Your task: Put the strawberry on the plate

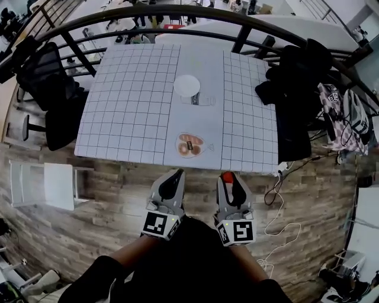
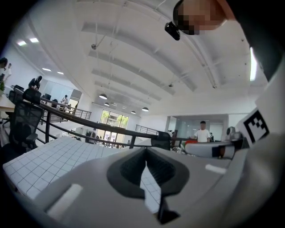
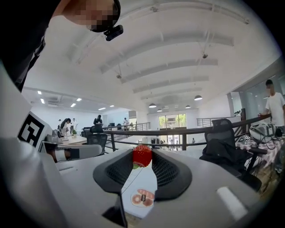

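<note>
A red strawberry [image 1: 227,176] [image 3: 142,156] is pinched at the tips of my right gripper [image 1: 228,178] [image 3: 142,157], which is shut on it. It hangs over the wooden floor, just short of the table's near edge. My left gripper [image 1: 176,173] [image 2: 145,156] is beside it, shut and empty. A round white plate [image 1: 186,85] lies on the far middle of the grid-patterned table [image 1: 130,100]. Closer to me lies a small pinkish plate [image 1: 190,145] [image 3: 142,197] holding round brown pieces.
A pale flat object [image 1: 198,99] lies just in front of the white plate. A black railing [image 1: 177,18] curves behind the table. Black office chairs [image 1: 50,89] stand at the left, and a dark chair with clothes [image 1: 296,83] and bags at the right. Cables [image 1: 278,195] trail over the floor, and a white stool [image 1: 56,183] stands at the left.
</note>
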Demonstrator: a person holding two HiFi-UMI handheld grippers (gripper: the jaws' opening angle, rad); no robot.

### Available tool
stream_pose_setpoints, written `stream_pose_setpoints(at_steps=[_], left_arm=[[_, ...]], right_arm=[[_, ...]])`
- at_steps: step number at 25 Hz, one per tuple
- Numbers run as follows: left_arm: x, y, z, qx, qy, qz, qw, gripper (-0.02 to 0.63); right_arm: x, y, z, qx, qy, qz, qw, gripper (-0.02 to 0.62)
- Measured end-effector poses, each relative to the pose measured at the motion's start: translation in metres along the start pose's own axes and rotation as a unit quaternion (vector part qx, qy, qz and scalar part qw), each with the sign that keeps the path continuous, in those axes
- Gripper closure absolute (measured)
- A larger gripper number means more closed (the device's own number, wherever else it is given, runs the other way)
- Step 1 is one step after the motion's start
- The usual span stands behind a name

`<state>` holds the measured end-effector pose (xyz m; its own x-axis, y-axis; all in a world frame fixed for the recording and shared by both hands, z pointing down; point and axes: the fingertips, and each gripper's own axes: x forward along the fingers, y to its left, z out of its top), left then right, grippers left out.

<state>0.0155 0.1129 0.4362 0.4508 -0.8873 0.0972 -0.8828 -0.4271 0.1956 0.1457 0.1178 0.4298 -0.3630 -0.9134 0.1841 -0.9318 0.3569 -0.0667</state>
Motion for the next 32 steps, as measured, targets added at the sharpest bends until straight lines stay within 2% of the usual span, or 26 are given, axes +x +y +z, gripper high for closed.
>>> stream_pose_setpoints(at_steps=[7,16,22,26,32], left_arm=[[0.051,0.055,0.022,-0.015,0.008,0.001,0.9999,0.597],[0.095,0.118,0.065,-0.014,-0.022,0.007,0.9996,0.597],[0.119,0.167,0.059,-0.021,0.005,0.015,0.9996,0.597],[0.125,0.181,0.063,-0.021,-0.001,0.008,0.9997,0.597],[0.136,0.173,0.064,-0.016,-0.007,-0.003,0.9998,0.597]], right_arm=[[0.095,-0.015,0.036,0.0,0.001,-0.012,1.0,0.468],[0.17,0.02,0.063,-0.014,-0.003,0.026,1.0,0.468],[0.22,0.038,0.077,-0.016,-0.008,0.04,0.999,0.468],[0.236,0.047,0.077,-0.021,-0.001,0.047,0.999,0.468],[0.242,0.05,0.074,-0.032,0.019,0.06,0.997,0.468]])
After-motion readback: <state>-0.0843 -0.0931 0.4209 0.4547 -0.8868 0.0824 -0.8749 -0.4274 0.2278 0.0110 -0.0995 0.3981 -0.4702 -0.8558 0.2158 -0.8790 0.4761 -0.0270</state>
